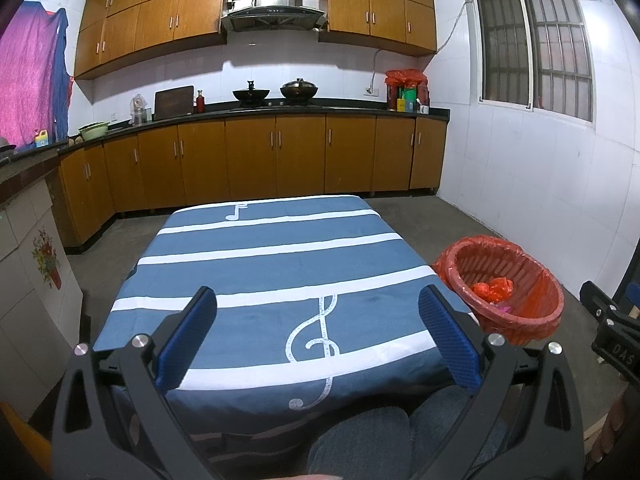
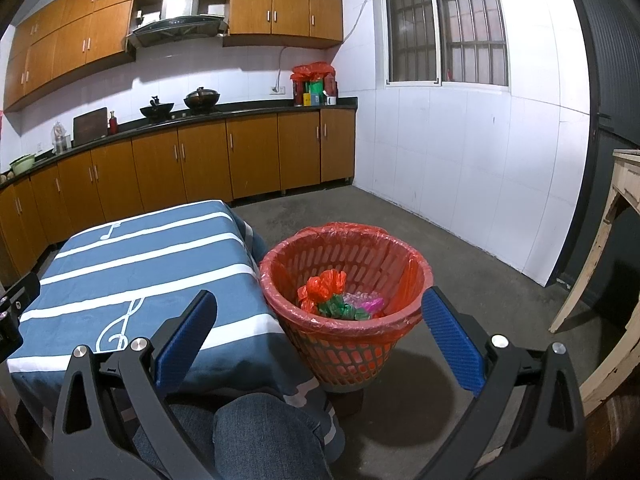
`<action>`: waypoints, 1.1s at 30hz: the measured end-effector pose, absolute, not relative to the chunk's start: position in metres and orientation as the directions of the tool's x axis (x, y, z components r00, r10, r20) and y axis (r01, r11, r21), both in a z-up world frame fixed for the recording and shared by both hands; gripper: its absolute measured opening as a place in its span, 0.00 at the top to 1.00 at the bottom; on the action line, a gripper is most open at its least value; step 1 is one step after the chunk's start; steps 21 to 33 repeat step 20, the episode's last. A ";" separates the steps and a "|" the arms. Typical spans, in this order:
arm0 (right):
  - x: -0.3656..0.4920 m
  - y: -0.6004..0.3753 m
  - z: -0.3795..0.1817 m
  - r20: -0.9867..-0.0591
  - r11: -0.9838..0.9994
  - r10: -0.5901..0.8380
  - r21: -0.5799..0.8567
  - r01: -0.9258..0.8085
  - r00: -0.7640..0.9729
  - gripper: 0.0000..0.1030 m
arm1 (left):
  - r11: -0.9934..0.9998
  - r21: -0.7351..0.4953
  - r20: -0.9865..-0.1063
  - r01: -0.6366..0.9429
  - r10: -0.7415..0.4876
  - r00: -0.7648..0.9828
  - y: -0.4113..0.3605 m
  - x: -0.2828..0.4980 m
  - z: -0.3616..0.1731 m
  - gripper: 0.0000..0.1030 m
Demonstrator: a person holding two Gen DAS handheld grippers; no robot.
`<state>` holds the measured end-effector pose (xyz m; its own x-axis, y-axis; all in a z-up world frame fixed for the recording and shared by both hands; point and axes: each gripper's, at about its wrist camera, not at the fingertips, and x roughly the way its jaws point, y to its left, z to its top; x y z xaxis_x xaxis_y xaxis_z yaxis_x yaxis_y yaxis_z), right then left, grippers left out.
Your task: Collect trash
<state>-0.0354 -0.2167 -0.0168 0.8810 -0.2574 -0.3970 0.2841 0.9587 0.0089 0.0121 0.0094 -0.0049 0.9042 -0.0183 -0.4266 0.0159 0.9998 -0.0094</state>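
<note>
Trash basket: the red slotted plastic basket stands upright on the concrete floor, mouth up, wider at the rim than at the base, touching or just beside the right edge of the table.
Liner: a red plastic bag lines it and folds over the rim.
Trash: crumpled plastic pieces lie at the bottom, one orange-red, one green, one pink; none shows a clear long axis.
Table: covered by a blue cloth with white stripes and a treble clef; nothing lies on the cloth.
Left gripper: over the near edge of the table, blue-padded jaws wide apart, nothing between them.
Right gripper: in front of the basket, jaws spread wide and empty, the basket seen between them.
Person: knees in jeans below both grippers.
Around: wooden cabinets along the far wall, two woks on the stove, a barred window, a pale wooden table leg at the right.
In the way: nothing stands between either gripper and the basket mouth.
</note>
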 end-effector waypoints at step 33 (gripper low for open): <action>-0.036 -0.215 -0.020 -0.400 0.959 -0.256 0.014 0.285 0.880 0.02 | 1.000 -0.008 -0.432 0.022 -0.024 0.901 0.008 0.013 -0.007 0.04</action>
